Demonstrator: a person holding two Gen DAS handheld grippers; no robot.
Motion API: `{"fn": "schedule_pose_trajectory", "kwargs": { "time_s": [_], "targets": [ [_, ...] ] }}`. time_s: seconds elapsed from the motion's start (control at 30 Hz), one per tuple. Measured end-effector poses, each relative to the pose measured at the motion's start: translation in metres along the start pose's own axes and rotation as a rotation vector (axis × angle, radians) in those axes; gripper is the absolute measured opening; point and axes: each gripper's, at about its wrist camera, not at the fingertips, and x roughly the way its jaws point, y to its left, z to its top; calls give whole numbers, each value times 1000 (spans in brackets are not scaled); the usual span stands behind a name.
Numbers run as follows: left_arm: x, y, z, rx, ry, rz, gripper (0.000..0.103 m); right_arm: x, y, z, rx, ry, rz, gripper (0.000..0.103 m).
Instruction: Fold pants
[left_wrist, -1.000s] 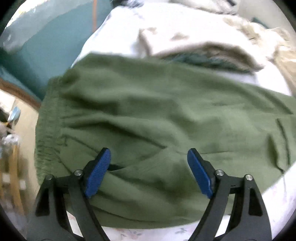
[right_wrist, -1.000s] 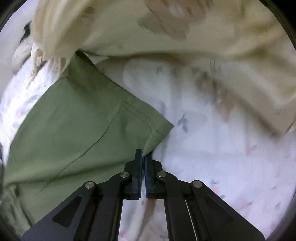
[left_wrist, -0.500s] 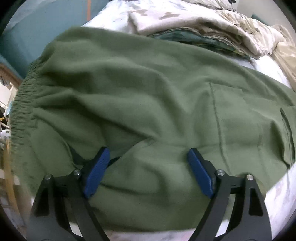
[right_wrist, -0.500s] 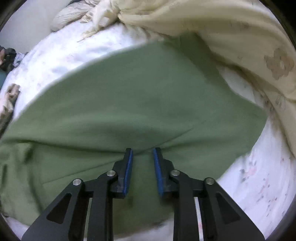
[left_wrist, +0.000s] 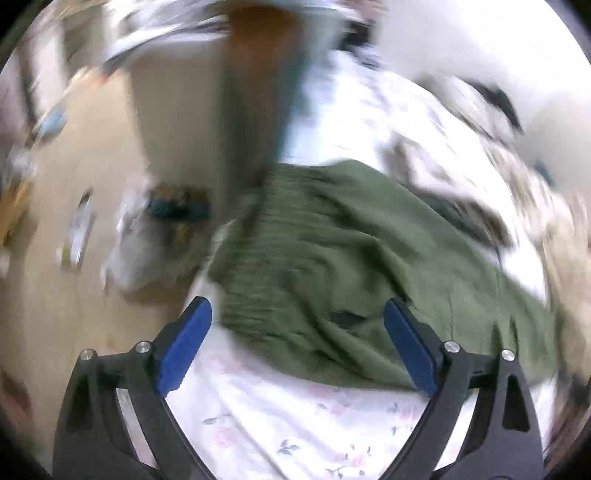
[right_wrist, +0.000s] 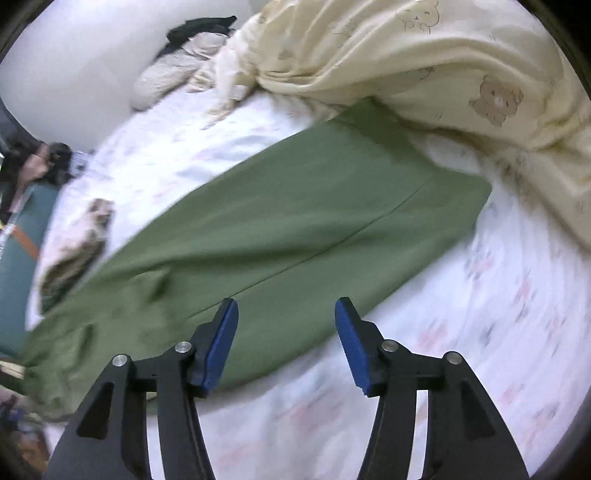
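A bed (right_wrist: 517, 332) with a pale floral sheet fills both views; a cream blanket (right_wrist: 461, 66) printed with small bears is heaped along its far side, and the floor (left_wrist: 55, 295) beside the bed shows blurred clutter. Green pants (right_wrist: 295, 221) lie stretched across the sheet. In the right wrist view the legs lie flat and fairly smooth, one on the other, the hem end close against the blanket. In the left wrist view, which is motion-blurred, the gathered waistband (left_wrist: 258, 258) sits near the bed's edge and the cloth around it is rumpled.

The left tool (left_wrist: 297, 347) is spread wide and holds nothing, hanging just short of the waistband. The right tool (right_wrist: 286, 345) is also open and empty, above the near edge of the legs.

The fabric looks soft, light and limp, so it will likely sag and crease when lifted and slide easily on the sheet. The thick elastic waistband and the stitched hems seem the firmest places to pinch; one tool at each end should keep the layers together.
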Motion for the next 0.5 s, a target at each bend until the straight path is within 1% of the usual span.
{"fn": "schedule_pose_trajectory", "kwargs": {
  "time_s": [0.03,0.07,0.1,0.13,0.2,0.23,0.27,0.3,0.37,0.43,0.47,0.5],
  "targets": [
    [4,13,-3,-56,21,-4,92,-2,5,-8,22,14,24,57],
    [11,22,-6,-104,55,-20,92,2,9,-4,38,31,46,57],
    [15,29,-12,-129,74,-36,92,-3,12,-13,47,46,68,57],
    [21,33,-21,-164,75,-53,92,-6,14,-23,52,67,93,57],
    [25,36,-39,-205,59,-86,92,-7,21,-30,61,89,102,57],
    [27,36,-47,-222,53,-88,92,-9,22,-37,65,101,110,57],
    [35,34,-55,-258,48,-105,91,-16,21,-42,67,111,113,57],
    [40,33,-62,-294,23,-130,91,-14,21,-44,68,121,118,57],
    [50,26,-62,-309,-32,-142,91,-16,20,-49,54,124,112,57],
    [60,25,-60,-329,-52,-117,83,-14,12,-49,55,120,87,57],
    [66,29,-58,-352,-64,-125,83,-8,9,-46,67,123,86,57],
    [69,30,-54,-364,-81,-131,79,-5,4,-47,84,126,87,57]
  ]
}}
